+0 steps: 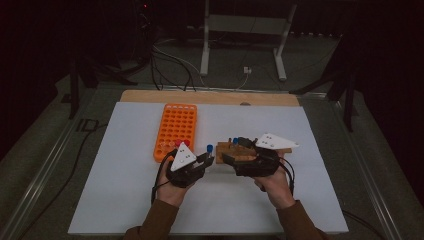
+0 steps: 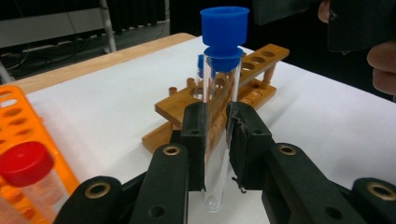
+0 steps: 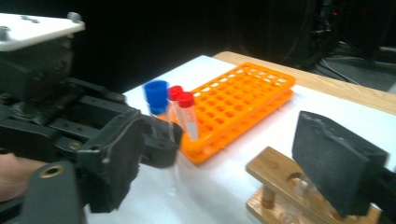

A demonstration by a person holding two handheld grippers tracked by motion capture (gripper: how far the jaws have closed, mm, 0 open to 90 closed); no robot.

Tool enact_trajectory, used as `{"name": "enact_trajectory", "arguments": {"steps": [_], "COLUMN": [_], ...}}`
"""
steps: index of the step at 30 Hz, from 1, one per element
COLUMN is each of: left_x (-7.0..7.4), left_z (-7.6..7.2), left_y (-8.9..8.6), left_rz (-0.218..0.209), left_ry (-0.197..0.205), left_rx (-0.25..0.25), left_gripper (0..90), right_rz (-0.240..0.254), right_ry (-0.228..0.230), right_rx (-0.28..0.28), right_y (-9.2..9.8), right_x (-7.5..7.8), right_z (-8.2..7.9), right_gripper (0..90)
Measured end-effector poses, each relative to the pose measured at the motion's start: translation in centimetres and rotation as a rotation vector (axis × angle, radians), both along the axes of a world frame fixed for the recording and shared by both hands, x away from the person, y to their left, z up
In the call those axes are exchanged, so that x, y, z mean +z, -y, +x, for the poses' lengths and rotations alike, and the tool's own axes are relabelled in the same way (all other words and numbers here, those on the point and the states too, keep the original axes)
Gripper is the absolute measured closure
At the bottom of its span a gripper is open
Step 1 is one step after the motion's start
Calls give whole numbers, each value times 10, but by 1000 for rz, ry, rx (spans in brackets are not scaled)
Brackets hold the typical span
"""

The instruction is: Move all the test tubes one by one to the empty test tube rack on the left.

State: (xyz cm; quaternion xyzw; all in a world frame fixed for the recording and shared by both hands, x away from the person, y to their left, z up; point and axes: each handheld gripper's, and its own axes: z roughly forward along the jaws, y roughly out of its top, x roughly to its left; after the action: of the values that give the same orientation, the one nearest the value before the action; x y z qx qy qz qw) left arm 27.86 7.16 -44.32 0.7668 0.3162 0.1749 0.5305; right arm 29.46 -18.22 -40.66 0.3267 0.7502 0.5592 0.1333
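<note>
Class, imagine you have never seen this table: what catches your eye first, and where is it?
First comes the clear glass test tube with a bright blue cap, held upright in the shut left gripper just above the white tabletop. Next is the bright orange plastic tube rack at the table's left centre, with red-capped tubes at its near end. Right of it lies a brown wooden tube rack.

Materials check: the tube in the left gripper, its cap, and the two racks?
Test tube: clear, glossy, glass or plastic, see-through. Blue cap: matte, looks like moulded plastic or rubber. Orange rack: bright, uniform, likely moulded plastic. Wooden rack: tan with visible grain and dowels, unpainted wood.
</note>
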Motion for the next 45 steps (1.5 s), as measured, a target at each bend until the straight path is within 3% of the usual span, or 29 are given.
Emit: {"name": "enact_trajectory", "arguments": {"steps": [7, 14, 45], "left_x": [4, 9, 15], "left_z": [2, 5, 17], "left_y": [-10, -21, -84], "left_rz": [-16, -25, -64], "left_ry": [5, 13, 2], "left_rx": [25, 32, 174], "left_gripper": [774, 774, 773], "right_rz": [-27, -51, -39], "right_ry": [1, 4, -1], "right_rx": [-41, -69, -93], "right_y": [6, 11, 20], "right_x": [-1, -3, -4], "right_z": [3, 5, 9], "right_gripper": [40, 1, 0]}}
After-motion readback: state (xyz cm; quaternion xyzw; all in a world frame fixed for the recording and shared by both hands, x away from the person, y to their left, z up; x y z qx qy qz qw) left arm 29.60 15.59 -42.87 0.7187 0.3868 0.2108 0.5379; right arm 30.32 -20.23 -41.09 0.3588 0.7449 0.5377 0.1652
